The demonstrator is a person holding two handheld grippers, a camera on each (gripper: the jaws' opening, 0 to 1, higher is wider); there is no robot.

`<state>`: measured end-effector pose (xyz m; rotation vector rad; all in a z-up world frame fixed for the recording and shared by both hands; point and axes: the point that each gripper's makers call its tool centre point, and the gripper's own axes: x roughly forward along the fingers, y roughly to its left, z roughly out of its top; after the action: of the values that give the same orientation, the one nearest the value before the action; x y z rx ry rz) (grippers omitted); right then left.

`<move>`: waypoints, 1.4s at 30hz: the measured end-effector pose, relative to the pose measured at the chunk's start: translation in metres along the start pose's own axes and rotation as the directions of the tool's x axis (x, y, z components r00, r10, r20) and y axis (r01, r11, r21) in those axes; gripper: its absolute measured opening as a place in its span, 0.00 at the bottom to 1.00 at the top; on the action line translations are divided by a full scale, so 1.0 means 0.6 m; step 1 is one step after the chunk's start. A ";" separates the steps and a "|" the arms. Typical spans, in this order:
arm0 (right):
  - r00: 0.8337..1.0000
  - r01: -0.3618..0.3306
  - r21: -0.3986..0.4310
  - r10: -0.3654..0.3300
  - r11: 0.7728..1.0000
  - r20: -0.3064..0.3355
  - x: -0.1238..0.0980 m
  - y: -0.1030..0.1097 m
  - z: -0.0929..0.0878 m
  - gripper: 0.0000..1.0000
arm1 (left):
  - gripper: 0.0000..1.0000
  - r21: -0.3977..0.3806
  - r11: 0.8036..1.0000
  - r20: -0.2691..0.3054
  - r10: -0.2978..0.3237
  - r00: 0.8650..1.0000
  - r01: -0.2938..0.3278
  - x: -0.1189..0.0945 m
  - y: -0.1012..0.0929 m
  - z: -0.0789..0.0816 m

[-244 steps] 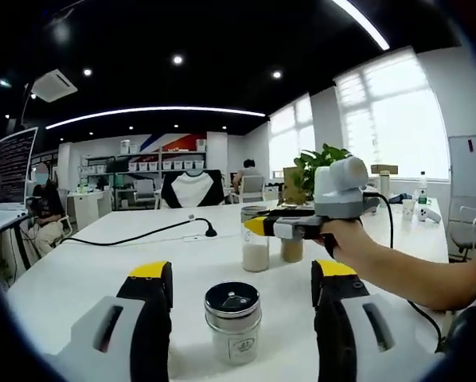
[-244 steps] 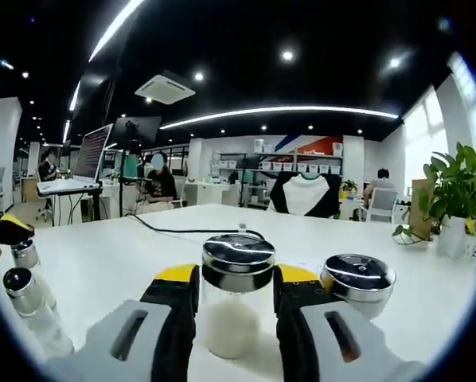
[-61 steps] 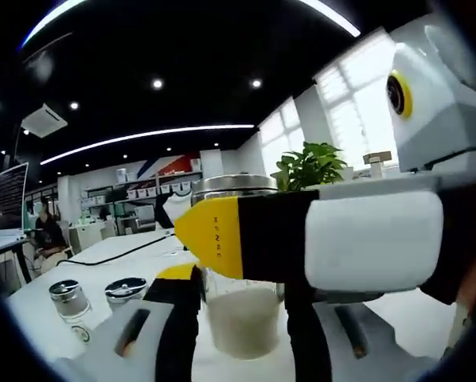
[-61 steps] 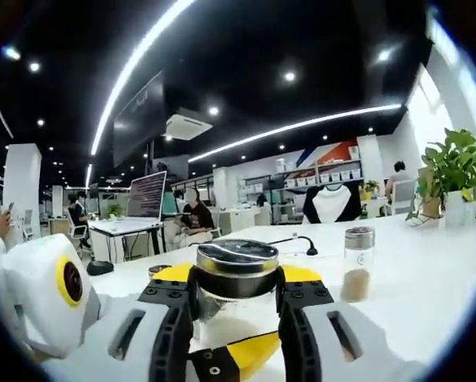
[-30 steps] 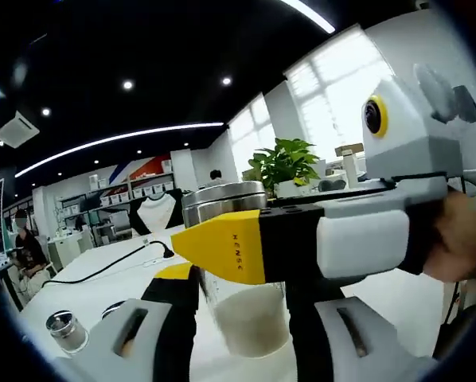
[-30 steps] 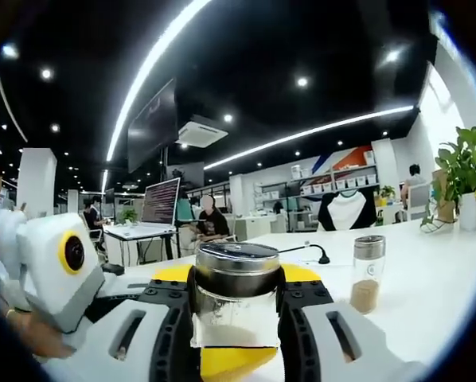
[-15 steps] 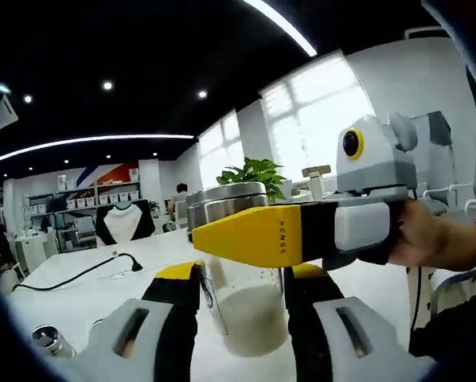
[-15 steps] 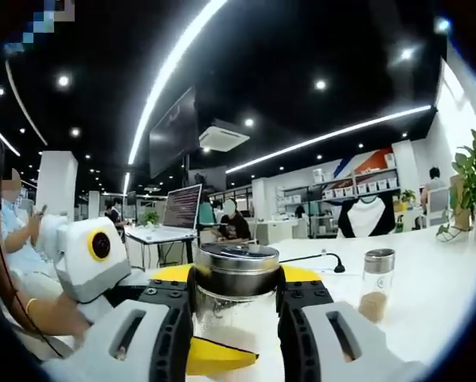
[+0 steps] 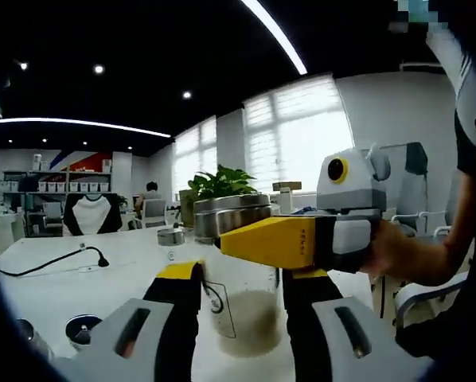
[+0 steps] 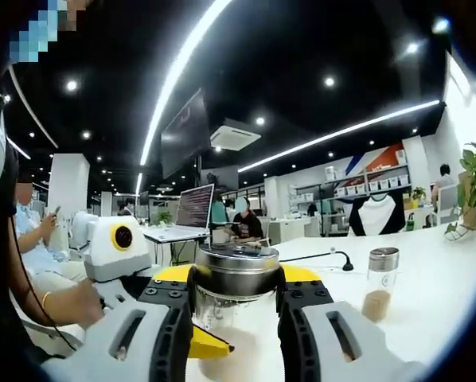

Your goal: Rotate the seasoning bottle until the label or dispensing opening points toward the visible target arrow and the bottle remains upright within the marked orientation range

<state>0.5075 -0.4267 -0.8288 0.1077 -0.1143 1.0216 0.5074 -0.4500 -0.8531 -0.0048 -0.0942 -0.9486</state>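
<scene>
Seasoning bottle [image 9: 242, 306]: upright, long axis vertical, between the left gripper [image 9: 236, 298] jaws; we see both pressed to its glass. The right gripper [image 10: 235, 301] clamps its metal lid [image 10: 236, 270], crossing the left gripper view as a yellow jaw. White table [image 9: 103, 286] lies open ahead of both grippers. Label print partly hidden; facing indeterminate. Brown-filled bottle [image 10: 378, 283] stands right of the right gripper.

We observe our left gripper [image 9: 239, 296] with both jaws pressed against a bottle's [image 9: 242, 314] sides. Our right gripper [image 10: 236, 296] clamps its lid region, crossing in from the right, our right hand [image 9: 397, 253] grasping its handle.
</scene>
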 end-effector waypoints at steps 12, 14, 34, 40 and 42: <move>1.000 -0.021 -0.022 0.021 1.000 0.010 -0.001 0.010 0.011 0.38 | 0.45 -0.002 1.000 -0.044 -0.032 0.999 0.031 -0.002 -0.006 -0.016; 0.999 -0.039 -0.030 0.039 0.999 0.012 -0.001 0.017 0.012 0.38 | 0.45 -0.010 0.999 -0.034 -0.051 0.998 0.051 -0.002 -0.009 -0.013; 0.997 -0.073 -0.025 0.072 0.997 -0.025 0.003 0.029 -0.001 0.38 | 0.44 -0.031 0.994 -0.040 -0.106 0.994 0.105 -0.001 -0.019 -0.016; 0.995 -0.084 -0.057 0.081 0.995 -0.051 0.005 0.022 -0.008 0.38 | 0.43 0.014 1.000 -0.055 -0.025 0.998 0.025 0.004 -0.010 -0.025; 0.996 -0.082 -0.053 0.079 0.995 -0.052 0.005 0.016 -0.013 0.38 | 0.43 0.007 1.000 -0.054 0.009 0.998 -0.009 0.007 -0.008 -0.029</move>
<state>0.5012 -0.4184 -0.8357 0.0281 -0.1022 1.1003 0.5072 -0.4569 -0.8704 0.0268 -0.0472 -0.9385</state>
